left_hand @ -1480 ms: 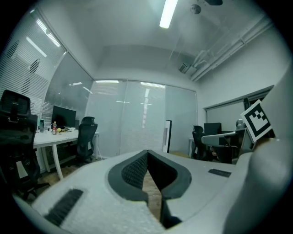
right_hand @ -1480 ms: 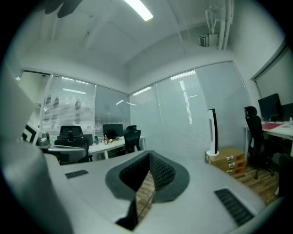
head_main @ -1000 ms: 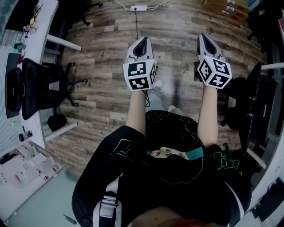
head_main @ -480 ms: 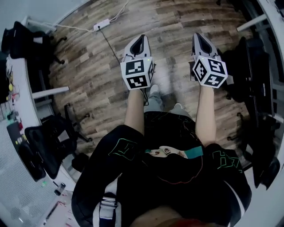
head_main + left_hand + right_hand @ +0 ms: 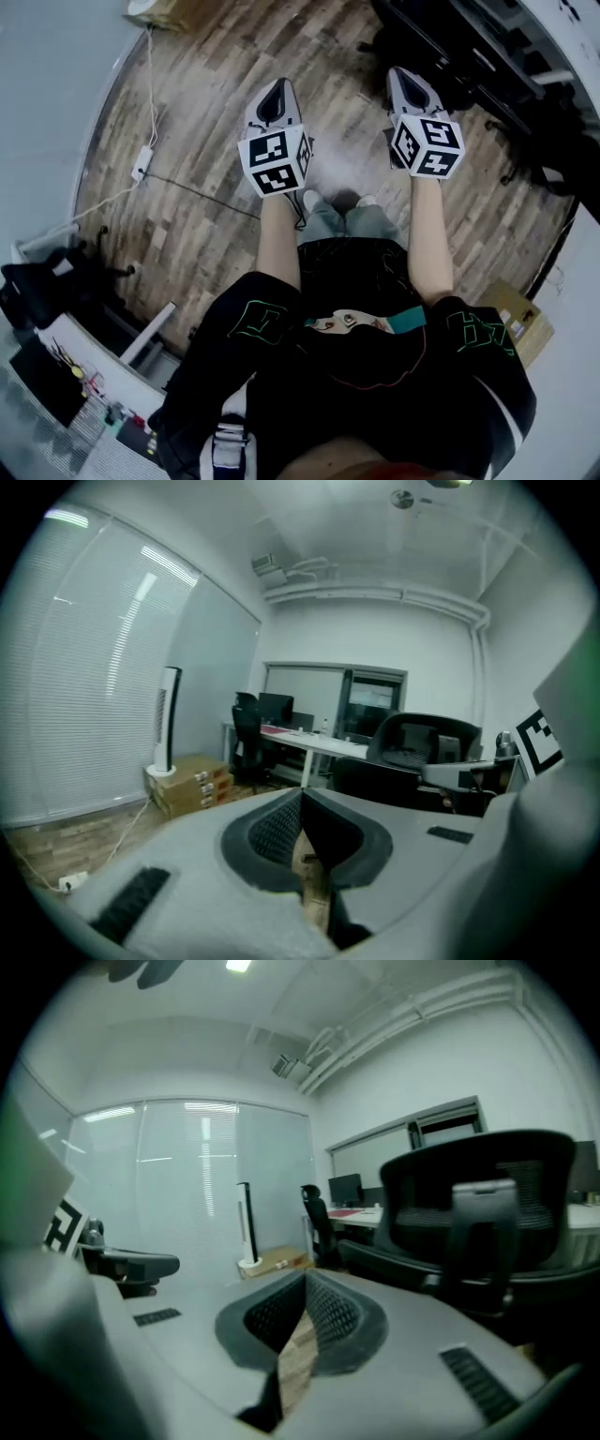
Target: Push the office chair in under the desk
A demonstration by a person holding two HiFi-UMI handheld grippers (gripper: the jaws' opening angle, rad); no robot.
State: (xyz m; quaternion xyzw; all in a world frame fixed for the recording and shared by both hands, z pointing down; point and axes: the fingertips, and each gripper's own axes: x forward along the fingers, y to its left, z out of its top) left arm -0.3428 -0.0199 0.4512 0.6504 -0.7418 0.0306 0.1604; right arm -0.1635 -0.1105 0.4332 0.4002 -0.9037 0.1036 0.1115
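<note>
A black office chair (image 5: 422,42) stands at the top right of the head view, beside a white desk (image 5: 565,21); how far it sits under the desk is hidden. The same high-backed chair (image 5: 483,1218) looms close on the right of the right gripper view, and shows farther off as chair (image 5: 424,747) in the left gripper view. My left gripper (image 5: 278,90) and right gripper (image 5: 401,75) are held out side by side above the wood floor, both shut and empty. The shut left gripper (image 5: 302,795) and right gripper (image 5: 306,1279) touch nothing.
A second black chair (image 5: 42,281) and desk stand at the lower left. A power strip (image 5: 142,161) with its cable lies on the floor at left. Cardboard boxes (image 5: 192,782), a tower fan (image 5: 167,719) and another desk (image 5: 314,744) stand along the far wall. A box (image 5: 516,319) sits at right.
The whole view has swung round: the left-hand chair and desk slid to the lower left, the black chair on the right came to the top right. Both grippers stayed shut.
</note>
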